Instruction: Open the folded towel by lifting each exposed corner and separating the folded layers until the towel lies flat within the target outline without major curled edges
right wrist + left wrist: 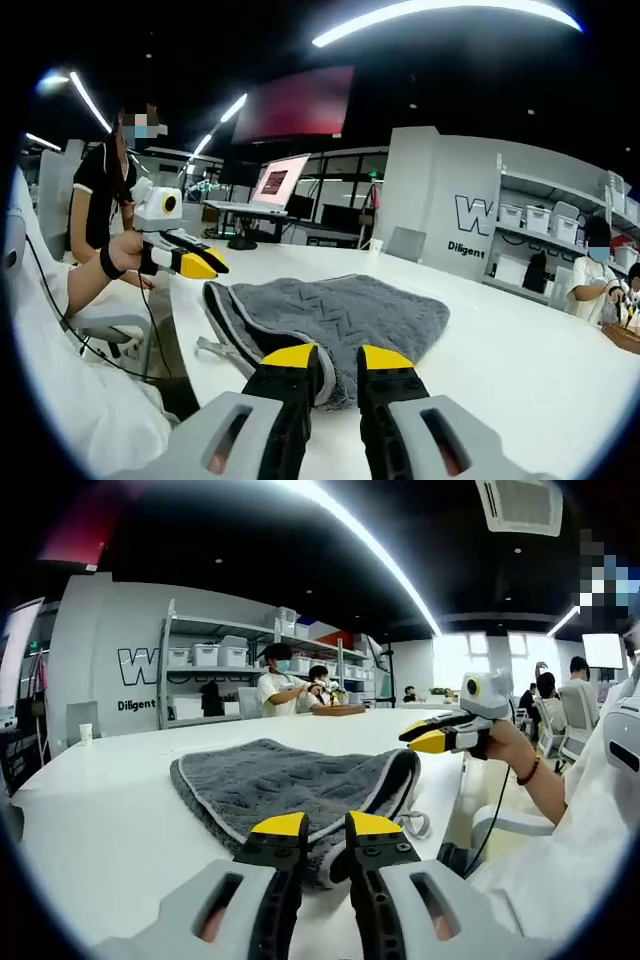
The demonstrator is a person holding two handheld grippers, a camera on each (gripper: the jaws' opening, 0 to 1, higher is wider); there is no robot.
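A grey towel (pixel 285 780) with a pale edge lies folded on the white table (pixel 110 820), its doubled edge curling up on the side nearest the person. My left gripper (pixel 326 827) hovers at the towel's near edge. Its yellow-tipped jaws stand a narrow gap apart with nothing between them. In the right gripper view the same towel (pixel 340 310) lies ahead of my right gripper (pixel 339 358), whose jaws are also slightly apart and empty. The right gripper (pixel 428 736) hangs in the air off the towel's side, and the left gripper (pixel 198 263) off the opposite side.
The table edge (pixel 165 330) runs close beside the person's sleeve and a chair. People sit at the far end near a wooden tray (pixel 338 710). Shelves with white boxes (pixel 205 655) stand behind. A paper cup (pixel 85 732) sits at the table's far left.
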